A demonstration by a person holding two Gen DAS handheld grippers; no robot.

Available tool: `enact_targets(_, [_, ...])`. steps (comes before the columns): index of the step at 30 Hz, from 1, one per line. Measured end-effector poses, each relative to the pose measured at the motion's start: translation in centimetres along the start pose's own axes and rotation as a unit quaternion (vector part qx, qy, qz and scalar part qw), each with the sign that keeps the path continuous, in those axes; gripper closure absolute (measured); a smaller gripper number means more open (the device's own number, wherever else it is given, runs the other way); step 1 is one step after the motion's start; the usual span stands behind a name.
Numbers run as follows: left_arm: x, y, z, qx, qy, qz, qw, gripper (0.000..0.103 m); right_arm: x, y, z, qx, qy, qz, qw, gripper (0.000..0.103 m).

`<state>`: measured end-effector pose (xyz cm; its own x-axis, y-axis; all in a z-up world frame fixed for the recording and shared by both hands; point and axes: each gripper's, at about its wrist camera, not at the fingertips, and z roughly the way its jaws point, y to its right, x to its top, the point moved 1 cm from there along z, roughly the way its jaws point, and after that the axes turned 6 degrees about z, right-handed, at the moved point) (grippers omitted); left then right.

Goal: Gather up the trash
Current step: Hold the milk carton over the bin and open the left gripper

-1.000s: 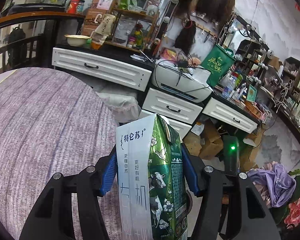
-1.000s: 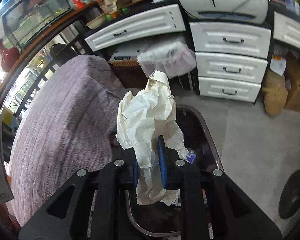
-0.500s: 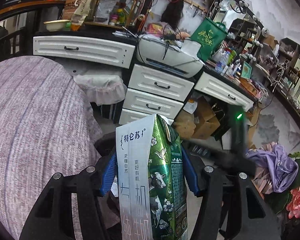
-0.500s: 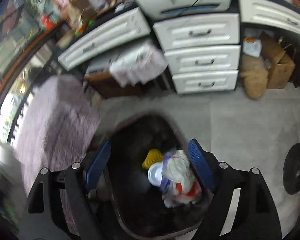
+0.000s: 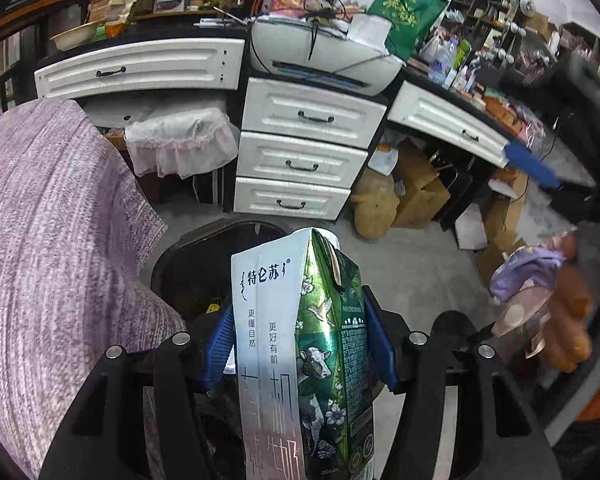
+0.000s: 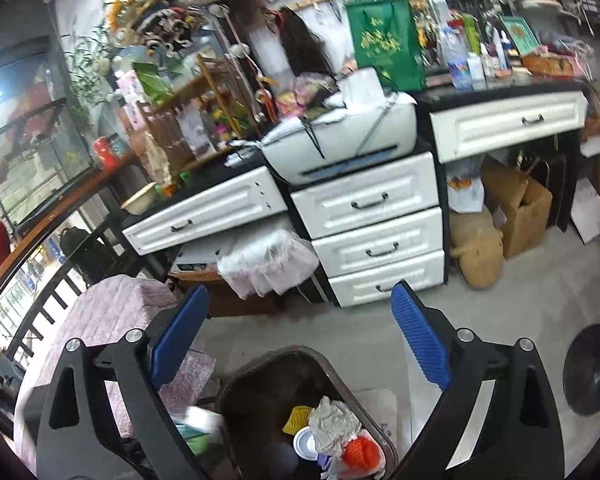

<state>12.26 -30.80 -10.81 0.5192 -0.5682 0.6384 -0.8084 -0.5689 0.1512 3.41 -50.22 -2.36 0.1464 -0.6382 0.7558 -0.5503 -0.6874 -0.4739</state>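
Between the left jaws: the left gripper (image 5: 298, 344) holds a milk carton (image 5: 300, 344) upright, its blue pads pressed on the white face and the green printed face; the carton's gabled top points away from the camera.
Right jaws: the right gripper (image 6: 300, 344) stands wide and is opening further, with nothing between its blue pads (image 6: 419, 340).
Below the grippers: a dark trash bin (image 6: 363, 412) stands open on the grey floor; in the left wrist view its rim (image 5: 220, 232) shows just behind the carton.
Bin contents: crumpled white paper (image 6: 333, 424), a yellow piece (image 6: 298, 418), a round white lid (image 6: 303, 444) and something orange-red (image 6: 361, 452) lie together at the near right side.
Left of the bin: a rounded surface under a purple-grey knitted cover (image 5: 52, 260) sits just beside the bin.
Right on the floor: a black round base (image 6: 591, 368) lies well apart from the bin.
Farther back: a table with white drawers (image 6: 375, 232) stands across the floor, a stack of three in the middle.
Under the table: brown cardboard boxes (image 6: 515, 208) and a tan sack (image 6: 477, 252) sit right of the drawer stack; a frilled white cloth (image 6: 268, 260) hangs left of it.
On the table: a white printer (image 6: 339, 144) with a green bag (image 6: 383, 40) behind it, amid bottles and clutter.
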Motion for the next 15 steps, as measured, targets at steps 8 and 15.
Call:
enact_targets(8, [-0.6,-0.2,4.6,0.018,-0.082,0.005,0.9964,0.045,-0.1,-1.3,-0.9,0.023,0.013,-0.03,0.999,0.011])
enact_targets(15, [-1.1,-0.8,6.4,0.008,-0.119,-0.008,0.9928,0.039,0.0,-1.1,-0.8,0.019,0.009,-0.022,1.0,0.011])
